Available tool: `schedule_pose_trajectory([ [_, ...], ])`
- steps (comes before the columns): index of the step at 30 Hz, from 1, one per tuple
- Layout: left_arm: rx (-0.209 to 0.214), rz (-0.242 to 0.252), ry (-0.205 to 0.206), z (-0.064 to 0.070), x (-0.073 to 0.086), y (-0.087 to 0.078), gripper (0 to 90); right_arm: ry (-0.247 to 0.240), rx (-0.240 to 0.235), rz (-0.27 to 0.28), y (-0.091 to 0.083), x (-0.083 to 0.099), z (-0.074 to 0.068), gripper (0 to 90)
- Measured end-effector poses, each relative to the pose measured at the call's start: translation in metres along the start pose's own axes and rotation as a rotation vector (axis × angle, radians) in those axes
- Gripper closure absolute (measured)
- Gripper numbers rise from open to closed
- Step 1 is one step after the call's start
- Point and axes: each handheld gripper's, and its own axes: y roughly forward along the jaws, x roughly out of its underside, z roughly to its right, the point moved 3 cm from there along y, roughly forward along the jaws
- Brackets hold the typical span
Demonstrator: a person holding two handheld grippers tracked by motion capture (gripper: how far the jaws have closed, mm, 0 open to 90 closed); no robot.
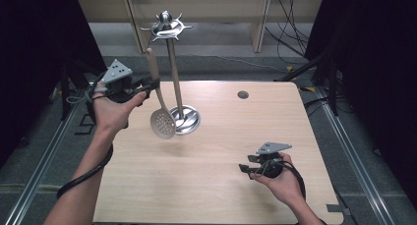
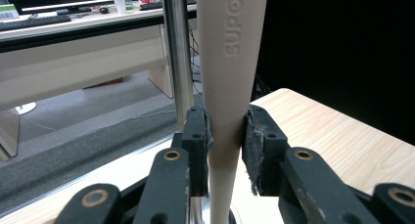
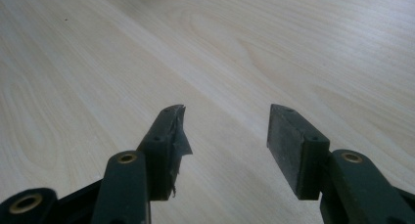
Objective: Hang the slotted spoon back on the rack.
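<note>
Nearest the person, the right hand-held gripper [image 1: 246, 165] rests low over the pale wooden counter [image 1: 221, 185], its jaws standing apart with nothing between them; its own view looks along them at bare wood grain.

Farther off and to the other side, the left hand-held gripper [image 1: 150, 85] is raised above the counter's far left part, jaws clamped on the beige plastic handle of a long slotted skimmer spoon [image 1: 158, 95]. In the left gripper view the pads [image 2: 198, 136] pinch the handle [image 2: 227, 87] where it narrows, just below its wider, embossed upper section. The spoon hangs nearly upright, its round perforated bowl [image 1: 163, 123] below the gripper and clear of the counter.

The spoon looks light and stiff. The smooth tapered handle is likely slippery, so it could slide or swing like a pendulum in a two-point pinch. A hold close below the flare seems sensible, since the widening stops the handle from slipping down through the jaws.

Just beyond the gripper, close beside the spoon, stands the chrome utensil stand [image 1: 174, 72] with a round base and a crown of hooks [image 1: 166, 27] above the gripper. Hanging the handle's top end there would call for a further lift and a steady wrist.
</note>
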Motion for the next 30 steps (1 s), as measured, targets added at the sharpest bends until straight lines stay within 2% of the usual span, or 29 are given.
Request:
schedule_pose_trajectory([
  [8, -0.007, 0.007, 0.003, 0.001, -0.005, 0.003, 71.6, 0.000, 0.000, -0.001, 0.000, 0.000, 0.000, 48.4],
  [9, -0.001, 0.021, 0.021, 0.000, -0.007, 0.005, 71.7, 0.001, -0.001, -0.001, 0.000, 0.000, 0.000, 48.4],
  [10, -0.001, 0.021, 0.021, 0.000, -0.007, 0.005, 71.6, 0.001, -0.001, -0.001, 0.000, 0.000, 0.000, 48.4],
  [11, -0.010, 0.008, 0.002, 0.001, -0.007, 0.005, 71.7, 0.002, -0.002, -0.003, 0.000, 0.000, 0.000, 48.4],
  [13, -0.004, 0.009, -0.010, 0.002, -0.008, 0.006, 71.7, 0.000, -0.002, -0.002, 0.000, 0.000, -0.001, 48.4],
  [15, -0.007, 0.019, 0.022, -0.001, -0.011, 0.007, 71.6, -0.003, -0.001, -0.001, 0.000, 0.000, 0.000, 48.4],
  [16, -0.017, 0.009, 0.001, 0.000, -0.010, 0.007, 71.7, 0.002, -0.002, -0.003, 0.000, 0.000, 0.000, 48.4],
  [18, -0.013, 0.003, -0.010, -0.001, -0.011, 0.008, 71.6, 0.002, -0.003, -0.004, 0.000, 0.000, 0.000, 48.4],
  [24, -0.035, -0.002, -0.001, -0.005, -0.012, 0.009, 71.6, -0.002, -0.002, 0.000, 0.000, 0.000, 0.000, 48.4],
  [25, -0.030, -0.006, -0.013, -0.005, -0.012, 0.010, 71.6, -0.002, -0.002, 0.001, 0.000, 0.000, 0.000, 48.4],
  [28, -0.042, -0.006, -0.007, -0.007, -0.013, 0.011, 71.6, -0.002, -0.002, 0.001, 0.000, 0.000, 0.000, 48.4],
  [29, -0.036, -0.008, -0.022, -0.007, -0.012, 0.012, 71.6, -0.001, -0.002, 0.001, 0.000, 0.000, 0.000, 48.4],
  [30, -0.044, -0.008, -0.009, -0.008, -0.013, 0.012, 71.6, -0.001, -0.002, 0.001, 0.001, 0.000, 0.000, 48.4],
])
